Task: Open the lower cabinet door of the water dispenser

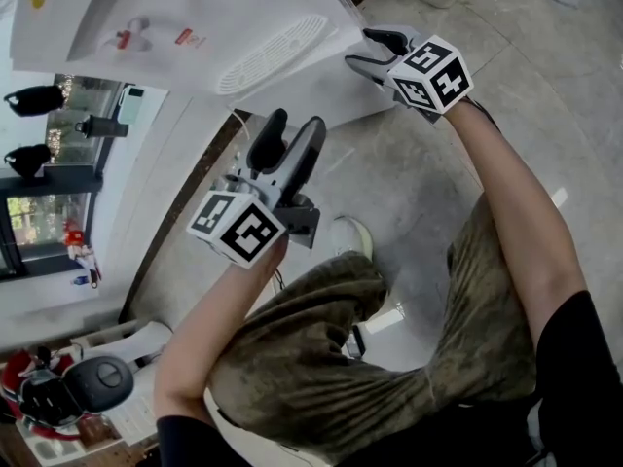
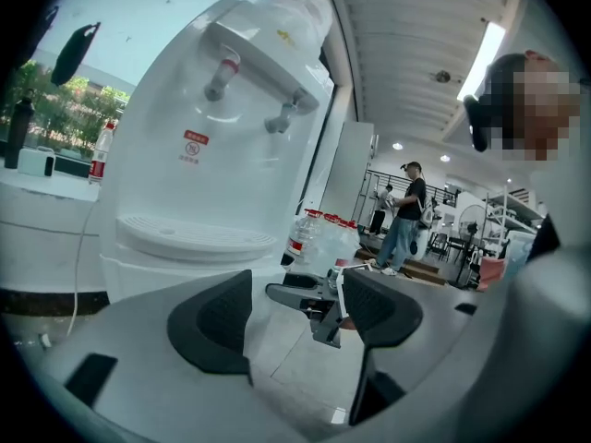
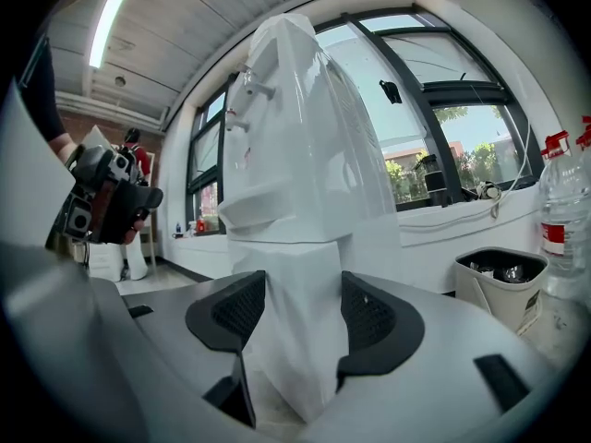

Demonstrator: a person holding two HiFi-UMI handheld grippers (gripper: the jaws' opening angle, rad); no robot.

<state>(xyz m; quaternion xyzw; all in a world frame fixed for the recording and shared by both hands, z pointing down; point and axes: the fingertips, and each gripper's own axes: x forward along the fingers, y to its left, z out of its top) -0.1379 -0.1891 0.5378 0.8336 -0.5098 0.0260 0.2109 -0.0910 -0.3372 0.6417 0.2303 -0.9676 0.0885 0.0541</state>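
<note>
**Right jaws at the cabinet corner, door not yet open**

Pale stone floor [image 1: 409, 183] carries the white water dispenser [image 1: 243, 37], which stands near a wall of windows. Its lower cabinet door [image 3: 294, 284] sits below the drip tray [image 2: 194, 233], down at floor level, and looks shut to us.

We have the right gripper [image 1: 375, 53] up at the cabinet's near vertical corner. Its jaws are spread and that corner stands between the pads; whether either pad touches the panel we cannot tell. The left gripper [image 1: 292, 129] hangs in the air, well back from the dispenser, with its jaws apart and nothing in them.

No handle or recess shows to us. We judge the door to be a light, stiff, smooth plastic panel that could slip from a pinch. The hold therefore belongs on its free edge at this corner, closed firmly and pulled in an arc about the hinge. The dispenser may shift if we tug hard.
</note>
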